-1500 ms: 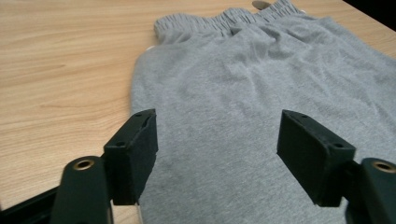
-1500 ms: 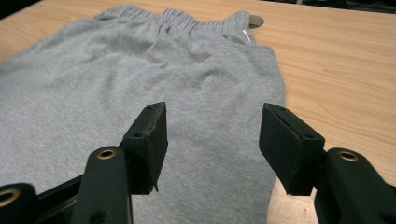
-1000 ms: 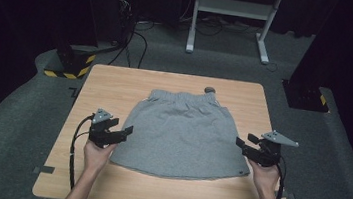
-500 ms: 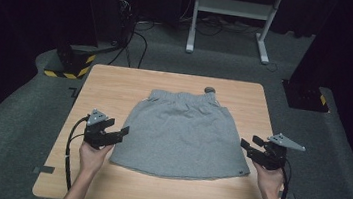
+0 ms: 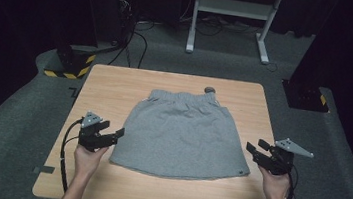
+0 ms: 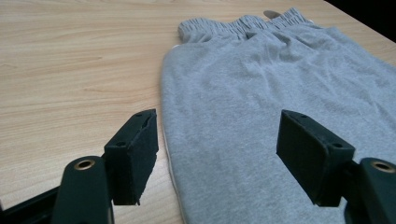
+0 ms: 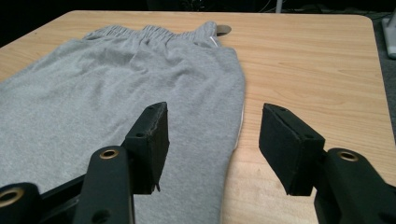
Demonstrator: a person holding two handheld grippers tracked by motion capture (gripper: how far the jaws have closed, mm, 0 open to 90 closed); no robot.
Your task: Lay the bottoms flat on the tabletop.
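In the high view we see a grey skirt (image 5: 183,133) lying flat in the middle of the frame on a wooden table (image 5: 115,85), waistband toward the top and hem toward the bottom. A small dark round object (image 5: 210,89) sits just above the waistband. Our left gripper (image 5: 117,134) is at the lower left, close beside the skirt's left edge near the hem, its jaws spread and holding nothing. Our right gripper (image 5: 254,148) is at the lower right, a little apart from the skirt's right hem corner, also spread with nothing between the jaws. A cable (image 5: 64,147) loops from the left gripper down toward the bottom of the frame.

In the left gripper view we look along the skirt (image 6: 275,88), which takes up the centre and right of the frame, with the bare table (image 6: 70,60) at the left. The left gripper (image 6: 217,149) stands wide apart at the bottom; the skirt's side edge runs between the jaws, untouched.

In the right gripper view the skirt (image 7: 116,79) covers the left and centre, the table (image 7: 317,65) the right. The right gripper (image 7: 212,142) is spread at the bottom, the skirt's side edge passing between the jaws with no pad pressing on it.
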